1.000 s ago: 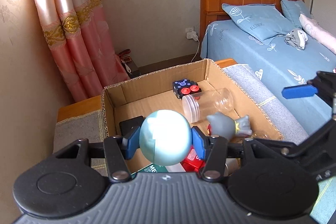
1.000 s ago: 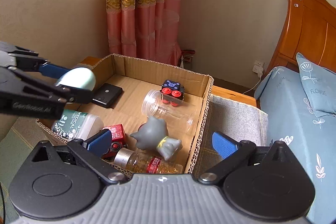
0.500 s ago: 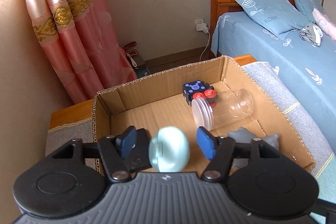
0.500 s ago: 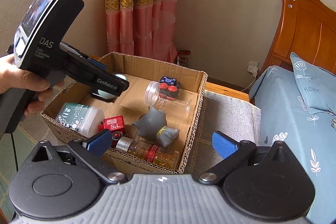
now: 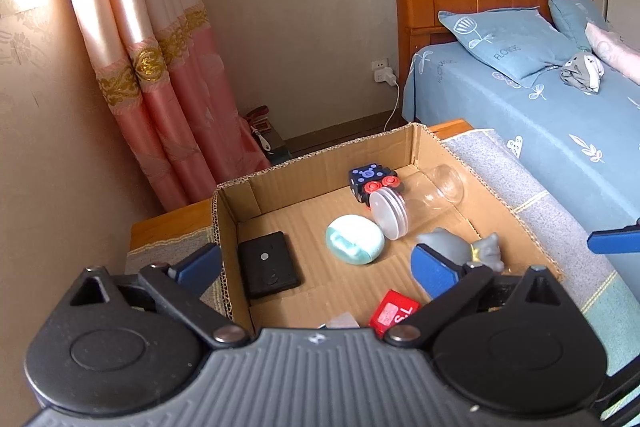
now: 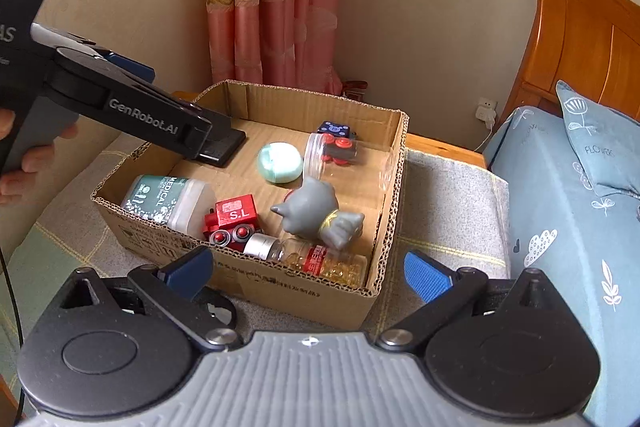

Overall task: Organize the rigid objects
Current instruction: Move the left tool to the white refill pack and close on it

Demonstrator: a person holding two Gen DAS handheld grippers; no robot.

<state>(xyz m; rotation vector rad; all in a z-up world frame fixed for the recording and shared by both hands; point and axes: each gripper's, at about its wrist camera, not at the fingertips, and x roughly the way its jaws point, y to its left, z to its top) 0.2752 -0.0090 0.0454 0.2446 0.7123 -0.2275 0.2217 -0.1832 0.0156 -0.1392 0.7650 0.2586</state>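
A pale teal round case lies on the floor of the cardboard box, next to a clear jar; it also shows in the right wrist view. My left gripper is open and empty above the box's near left side. My right gripper is open and empty in front of the box. The box also holds a black device, a grey cat figure, a red toy, a medical bottle, a pill bottle and a dark cube.
The box stands on a grey cloth over a wooden bedside table. A bed with blue bedding is at the right. Pink curtains and a wall stand behind.
My left gripper opened and let go of the teal case, which now lies in the box. The left gripper pulled back and up. The right gripper stayed open.
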